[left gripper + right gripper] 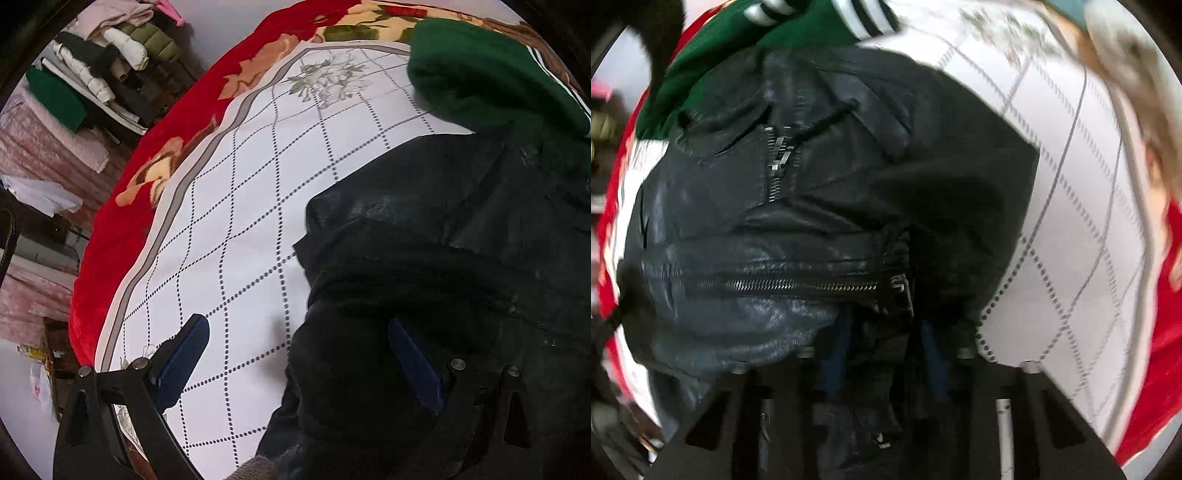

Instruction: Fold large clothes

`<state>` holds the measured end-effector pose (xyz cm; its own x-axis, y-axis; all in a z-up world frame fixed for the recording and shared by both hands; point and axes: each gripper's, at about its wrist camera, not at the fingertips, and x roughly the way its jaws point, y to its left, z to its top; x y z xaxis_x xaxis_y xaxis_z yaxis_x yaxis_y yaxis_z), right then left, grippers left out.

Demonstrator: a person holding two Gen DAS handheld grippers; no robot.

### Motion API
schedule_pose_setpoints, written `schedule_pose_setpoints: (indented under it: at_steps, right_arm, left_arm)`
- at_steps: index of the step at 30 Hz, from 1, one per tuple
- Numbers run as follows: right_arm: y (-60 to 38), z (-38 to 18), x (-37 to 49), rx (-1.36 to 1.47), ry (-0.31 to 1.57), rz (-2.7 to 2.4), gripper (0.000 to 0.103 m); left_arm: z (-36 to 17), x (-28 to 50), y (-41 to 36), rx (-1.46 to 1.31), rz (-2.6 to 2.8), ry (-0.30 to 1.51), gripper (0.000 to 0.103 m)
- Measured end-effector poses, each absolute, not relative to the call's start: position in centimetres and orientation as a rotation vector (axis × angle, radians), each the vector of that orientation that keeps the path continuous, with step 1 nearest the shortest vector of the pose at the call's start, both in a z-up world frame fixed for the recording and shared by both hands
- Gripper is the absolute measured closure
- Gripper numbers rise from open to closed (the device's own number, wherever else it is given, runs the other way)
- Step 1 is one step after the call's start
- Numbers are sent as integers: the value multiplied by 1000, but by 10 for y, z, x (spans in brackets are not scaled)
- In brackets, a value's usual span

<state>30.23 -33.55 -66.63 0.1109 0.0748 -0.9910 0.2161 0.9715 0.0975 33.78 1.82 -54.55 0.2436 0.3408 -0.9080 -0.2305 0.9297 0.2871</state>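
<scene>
A black leather jacket (443,266) with metal zips lies bunched on a white sheet with a dotted grid (240,221). In the right wrist view the jacket (820,206) fills the middle. My left gripper (299,354) is open, its blue-padded fingers wide apart; the left finger is over the sheet, the right finger over the jacket's edge. My right gripper (886,354) is shut on a fold of the jacket, and leather covers most of its blue pads.
A green garment with white stripes (491,74) lies beyond the jacket; it also shows in the right wrist view (746,44). A red flowered blanket (122,206) rims the sheet. Piled clothes (110,66) stand off the bed at the far left.
</scene>
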Motion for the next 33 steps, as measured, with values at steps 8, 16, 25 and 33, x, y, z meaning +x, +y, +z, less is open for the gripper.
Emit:
schedule_pose_setpoints:
  at_steps: [8,16,25,33]
  right_arm:
    - [-377,-656,275,434,1391,-196,91]
    - [-407,-623,212,621,1385,-125,28]
    - [-411,-699,168,665,1543,-139,28]
    - [-393,-701,171,793,1503,-116,96]
  left_arm:
    - [-500,304,28,6,366,1229,4]
    - [-530,216,56,-66,299,1410,4]
    - [-586,223,72,-214,192,1475,38]
    - [-572,247,68,-96,73,1399,99]
